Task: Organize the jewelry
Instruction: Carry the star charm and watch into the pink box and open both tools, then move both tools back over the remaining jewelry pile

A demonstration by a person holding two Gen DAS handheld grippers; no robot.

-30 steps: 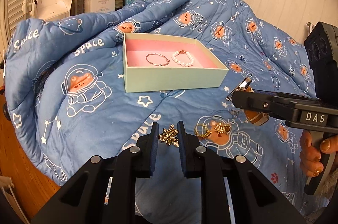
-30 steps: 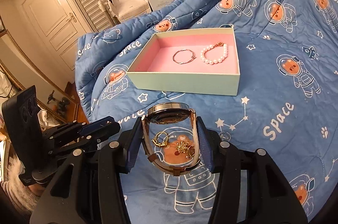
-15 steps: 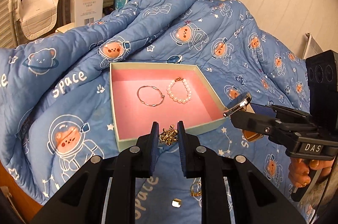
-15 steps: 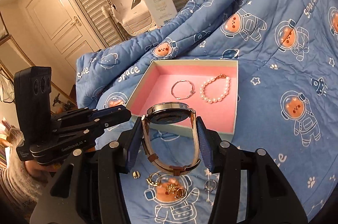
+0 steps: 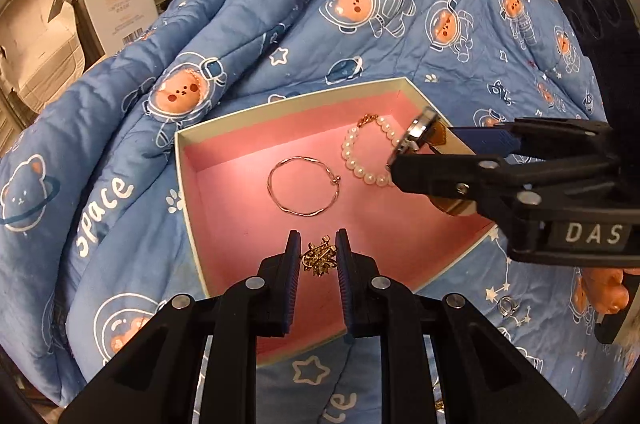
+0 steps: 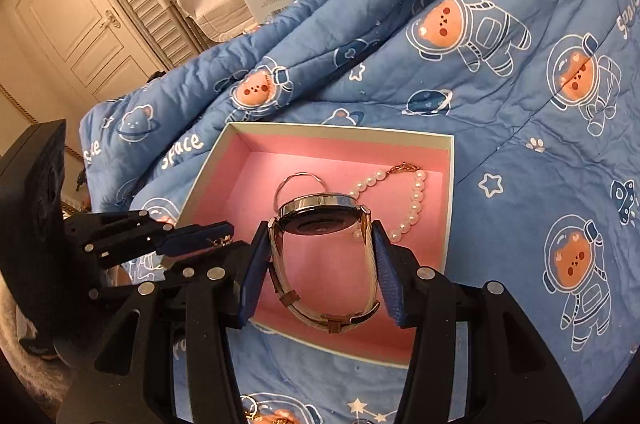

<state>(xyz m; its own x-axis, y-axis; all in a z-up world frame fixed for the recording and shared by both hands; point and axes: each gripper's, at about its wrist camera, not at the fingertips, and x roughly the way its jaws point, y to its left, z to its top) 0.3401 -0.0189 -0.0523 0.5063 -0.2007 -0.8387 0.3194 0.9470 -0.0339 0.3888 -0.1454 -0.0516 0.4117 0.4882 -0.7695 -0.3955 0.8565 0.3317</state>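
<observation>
the left gripper [image 5: 318, 258] pinches a small gold brooch [image 5: 317, 256] low in the frame's middle, hanging over the near part of the pink-lined box [image 5: 188, 160]. the brooch looks light, stiff and spiky, likely to snag or twist; a hold across its body suits it. the right gripper [image 6: 320, 276] clamps a watch [image 6: 320, 220] by its strap sides, at the frame's centre over the box. the watch seems the heaviest piece, its case hard and slick, its strap springy, so the strap loop is the sound place to hold.

in the box lie one wire bangle [image 5: 303, 186] and one pearl bracelet [image 5: 370, 152], side by side, apart. on the blanket [image 5: 120, 128], lower right, one small ring [image 5: 506, 304]; more gold bits at the right view's bottom edge, count unclear.
</observation>
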